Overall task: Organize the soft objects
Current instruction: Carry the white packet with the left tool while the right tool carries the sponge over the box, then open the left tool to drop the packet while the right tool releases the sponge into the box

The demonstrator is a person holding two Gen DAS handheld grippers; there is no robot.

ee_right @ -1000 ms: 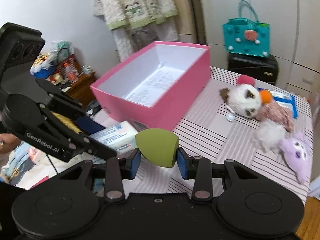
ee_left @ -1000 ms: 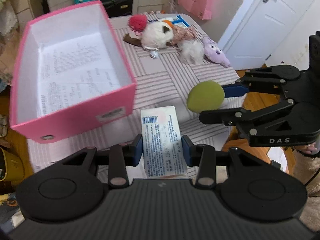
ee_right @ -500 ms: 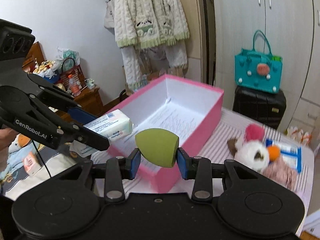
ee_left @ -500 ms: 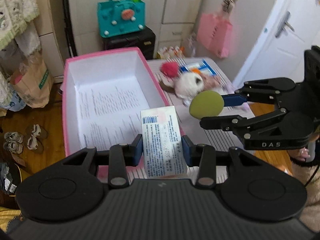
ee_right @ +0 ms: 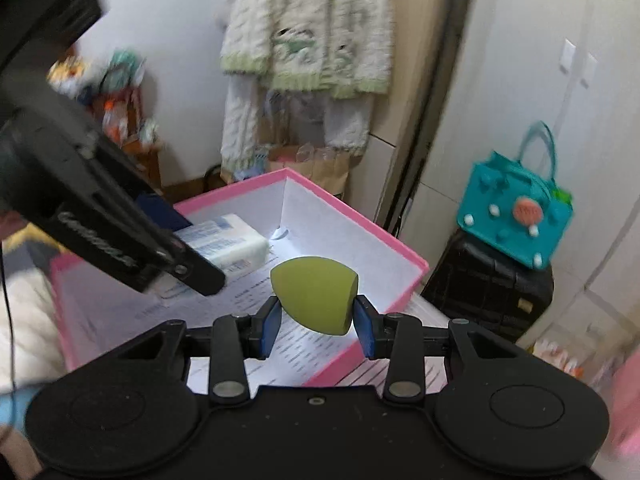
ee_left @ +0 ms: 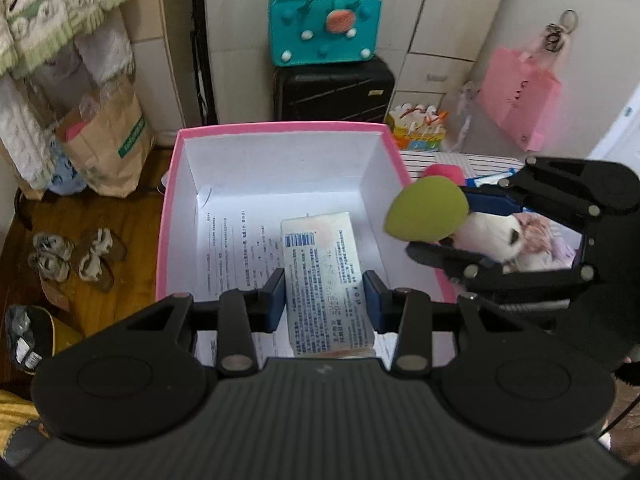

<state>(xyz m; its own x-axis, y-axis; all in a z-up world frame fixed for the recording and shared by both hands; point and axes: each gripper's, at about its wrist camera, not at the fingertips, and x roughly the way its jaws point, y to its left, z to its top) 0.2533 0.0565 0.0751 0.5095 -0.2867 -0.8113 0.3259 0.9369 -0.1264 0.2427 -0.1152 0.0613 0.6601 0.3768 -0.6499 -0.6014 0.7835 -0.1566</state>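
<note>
- My left claw (ee_left: 325,295) is clenched on a pack of tissues (ee_left: 323,276); both blue pads press its long sides, and the pack sticks out ahead of the fingers with its printed label facing up.
- Below and ahead of that claw lies the pink box (ee_left: 166,216), white inside, with a printed sheet of paper (ee_left: 236,252) on its floor. The pack hangs over the inside of the box.
- My right claw (ee_right: 316,322) is grasping a green sponge (ee_right: 314,294), pinched at its lower part, with the rounded bulk standing above the pads.
- From the right claw, the box (ee_right: 348,216) sits just ahead and below; the sponge is over its near side, above the paper (ee_right: 288,344).
- Seen from my left claw, the right claw (ee_left: 436,222) is off to the right with the sponge (ee_left: 426,215) near the box's right wall.
- Behind the right claw, on the striped bench (ee_left: 424,158), lie a white plush toy (ee_left: 490,236) and a pink pompom (ee_left: 444,171).
- Beyond the box stands a teal bag (ee_left: 324,24) on a black suitcase (ee_left: 334,90).
</note>
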